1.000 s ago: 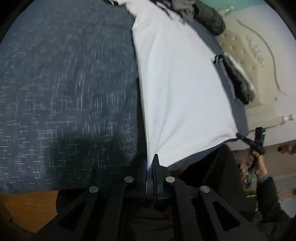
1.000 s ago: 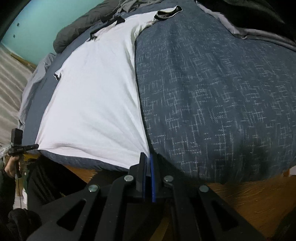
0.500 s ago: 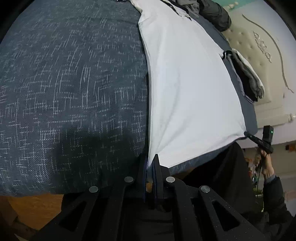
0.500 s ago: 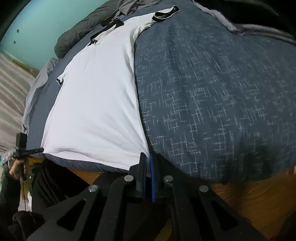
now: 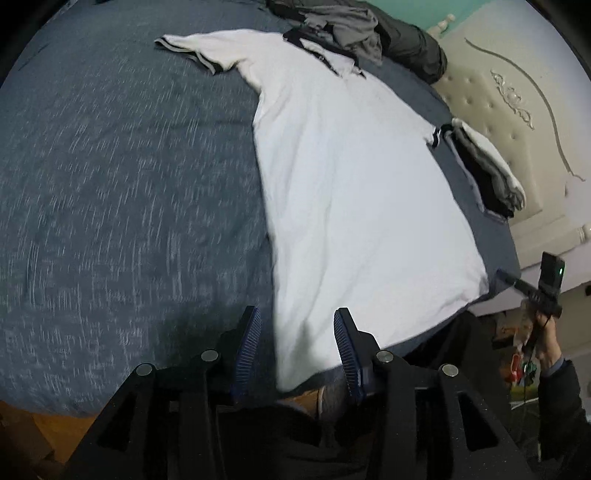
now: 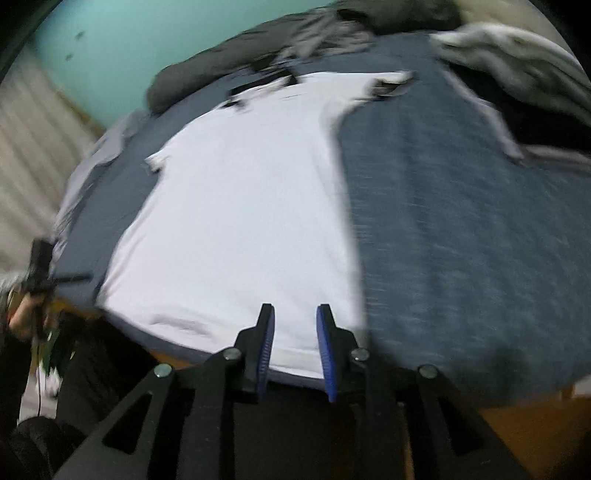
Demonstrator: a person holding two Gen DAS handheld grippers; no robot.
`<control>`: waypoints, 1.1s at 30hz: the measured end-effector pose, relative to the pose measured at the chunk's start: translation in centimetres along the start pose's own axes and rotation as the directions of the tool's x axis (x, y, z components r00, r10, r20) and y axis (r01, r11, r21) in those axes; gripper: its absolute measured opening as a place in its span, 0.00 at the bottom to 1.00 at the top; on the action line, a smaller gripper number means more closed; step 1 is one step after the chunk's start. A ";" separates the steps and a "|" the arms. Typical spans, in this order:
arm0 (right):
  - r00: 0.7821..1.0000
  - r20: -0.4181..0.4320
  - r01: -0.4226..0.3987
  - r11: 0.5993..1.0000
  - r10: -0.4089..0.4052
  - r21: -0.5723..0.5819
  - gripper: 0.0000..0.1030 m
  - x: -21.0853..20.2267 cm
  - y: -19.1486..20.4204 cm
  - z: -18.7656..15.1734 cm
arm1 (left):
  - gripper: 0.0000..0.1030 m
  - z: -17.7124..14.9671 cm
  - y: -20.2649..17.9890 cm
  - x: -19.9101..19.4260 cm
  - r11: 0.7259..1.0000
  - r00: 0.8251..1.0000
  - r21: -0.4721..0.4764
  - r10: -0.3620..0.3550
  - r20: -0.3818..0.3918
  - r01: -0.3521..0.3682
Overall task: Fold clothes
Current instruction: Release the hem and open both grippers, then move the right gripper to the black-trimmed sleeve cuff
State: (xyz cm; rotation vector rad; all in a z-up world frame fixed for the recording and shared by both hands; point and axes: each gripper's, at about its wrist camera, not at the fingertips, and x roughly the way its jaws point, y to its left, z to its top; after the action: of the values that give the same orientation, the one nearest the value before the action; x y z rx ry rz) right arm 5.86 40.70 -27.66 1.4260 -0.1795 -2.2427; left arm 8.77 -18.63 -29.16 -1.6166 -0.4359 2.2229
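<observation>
A white polo shirt with dark collar and sleeve trim lies spread flat on the dark blue bed cover. My left gripper hovers over the shirt's near left hem corner. Its jaws are opening, and the pads stand clear of the cloth that lies below the gap. In the right wrist view the same shirt stretches away from me. My right gripper is above the near right hem corner, its jaws opening too, with the hem below and no pad pressing on it.
A heap of grey clothes lies beyond the collar. A folded stack sits by the cream headboard. A crumpled grey-white garment is at the far right. The wooden bed edge runs below the cover.
Both grippers were shut on the shirt's hem corners and have let go. Their jaws now stand apart and both have lifted and drawn back, so more of the flat shirt shows.
</observation>
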 end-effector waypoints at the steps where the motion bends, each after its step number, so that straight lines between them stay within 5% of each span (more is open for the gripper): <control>1: 1.000 -0.021 -0.007 0.999 0.006 -0.033 0.23 1.0 1.6 0.4 | 0.44 0.3 -0.2 0.1 1.000 1.000 0.001 -0.004 0.004 0.004; 9: 0.986 -0.163 -0.065 0.980 0.034 -0.187 0.23 7.4 9.5 0.6 | 0.44 1.3 -2.2 0.1 0.999 1.000 0.044 -0.011 0.010 0.011; 18: 0.951 -0.300 -0.008 0.960 -0.079 -0.278 0.23 11.8 12.1 -1.5 | 0.44 1.2 -1.2 -1.1 1.000 1.000 0.026 -0.006 0.030 0.005; 24: 0.976 -0.208 0.023 0.974 -0.071 -0.223 0.23 10.4 11.9 -0.4 | 0.46 1.4 -0.4 -1.5 1.000 0.999 -0.008 -0.013 0.046 0.013; 30: 0.954 -0.290 0.012 0.972 -0.081 -0.234 0.23 12.1 12.3 -1.2 | 0.48 1.8 -0.6 -2.8 1.000 0.997 -0.015 -0.021 0.073 0.022; 33: 0.961 -0.272 -0.005 0.978 -0.053 -0.208 0.23 11.0 12.3 -1.4 | 0.50 2.1 -0.7 -3.4 1.000 0.997 -0.013 -0.015 0.080 0.017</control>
State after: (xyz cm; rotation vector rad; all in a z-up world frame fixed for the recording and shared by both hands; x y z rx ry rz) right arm 7.17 25.12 -32.94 1.6100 0.1596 -1.9857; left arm 7.82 -19.61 -25.37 -1.5299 -0.4845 2.2831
